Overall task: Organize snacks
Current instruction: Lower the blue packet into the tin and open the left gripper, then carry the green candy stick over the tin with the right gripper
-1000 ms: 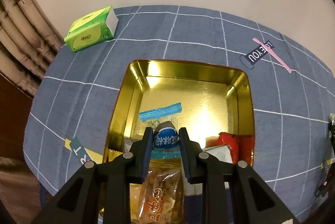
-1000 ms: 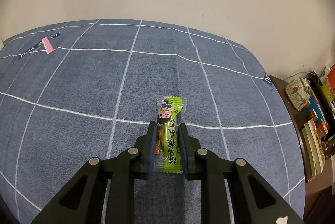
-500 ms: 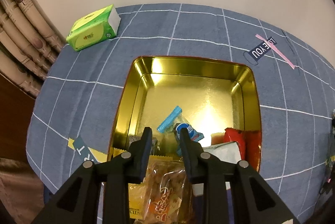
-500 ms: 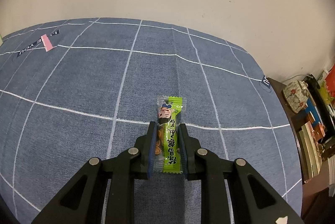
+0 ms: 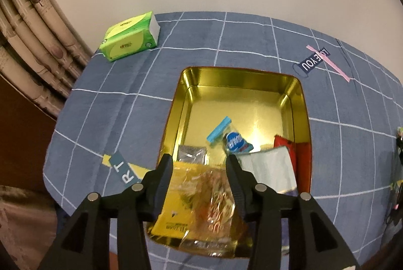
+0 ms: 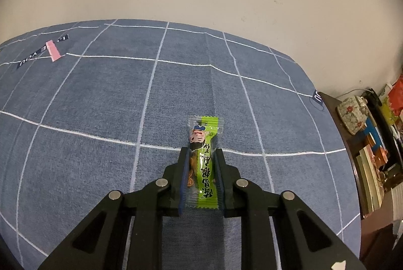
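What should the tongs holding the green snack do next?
Probably carry the green wrapped snack stick over to the gold metal tin: the right tongs already pinch it, the tin has bare floor, and the left tongs, just opening, hold nothing.

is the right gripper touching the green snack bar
Touching. The right wrist view shows the right gripper shut on the green snack bar, both pads pressed against the wrapper's sides.

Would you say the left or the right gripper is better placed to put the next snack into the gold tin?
Right, I think: the right gripper is shut on the green snack. The left gripper, jaws just opened, hangs empty over the gold tin.
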{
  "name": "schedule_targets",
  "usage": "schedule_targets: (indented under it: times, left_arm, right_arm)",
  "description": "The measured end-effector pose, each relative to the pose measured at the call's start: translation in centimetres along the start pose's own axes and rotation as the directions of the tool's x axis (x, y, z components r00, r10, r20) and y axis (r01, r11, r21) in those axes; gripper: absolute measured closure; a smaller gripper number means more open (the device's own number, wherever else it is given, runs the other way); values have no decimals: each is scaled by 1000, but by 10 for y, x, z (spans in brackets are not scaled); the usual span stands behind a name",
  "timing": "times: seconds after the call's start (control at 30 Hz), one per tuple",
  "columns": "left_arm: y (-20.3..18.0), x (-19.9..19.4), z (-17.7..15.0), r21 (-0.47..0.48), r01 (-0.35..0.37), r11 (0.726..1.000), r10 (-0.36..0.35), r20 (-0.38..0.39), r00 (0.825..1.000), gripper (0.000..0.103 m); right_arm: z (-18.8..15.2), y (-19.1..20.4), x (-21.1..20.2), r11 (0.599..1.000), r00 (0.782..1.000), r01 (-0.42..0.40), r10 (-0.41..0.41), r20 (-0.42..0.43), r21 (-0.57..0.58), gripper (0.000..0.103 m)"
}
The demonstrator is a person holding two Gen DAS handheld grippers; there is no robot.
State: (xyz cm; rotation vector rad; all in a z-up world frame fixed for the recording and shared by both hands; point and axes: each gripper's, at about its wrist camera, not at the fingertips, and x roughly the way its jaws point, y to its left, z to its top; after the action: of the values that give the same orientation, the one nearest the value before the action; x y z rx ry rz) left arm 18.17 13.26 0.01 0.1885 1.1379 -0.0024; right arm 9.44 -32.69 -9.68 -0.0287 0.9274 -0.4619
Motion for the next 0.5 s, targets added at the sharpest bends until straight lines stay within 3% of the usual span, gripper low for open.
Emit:
schedule_targets:
  times: [0.3, 0.5]
  left_arm:
    - [2, -18, -20, 1, -7, 1000, 7, 47, 999, 58]
    - [5, -28, -31, -15, -24, 1000, 25, 74, 997, 58]
  right_arm:
    - [6, 23, -26, 999, 999, -30, 31, 28, -26, 86]
    - [14, 57, -60, 991, 990, -130, 132, 43, -41, 86]
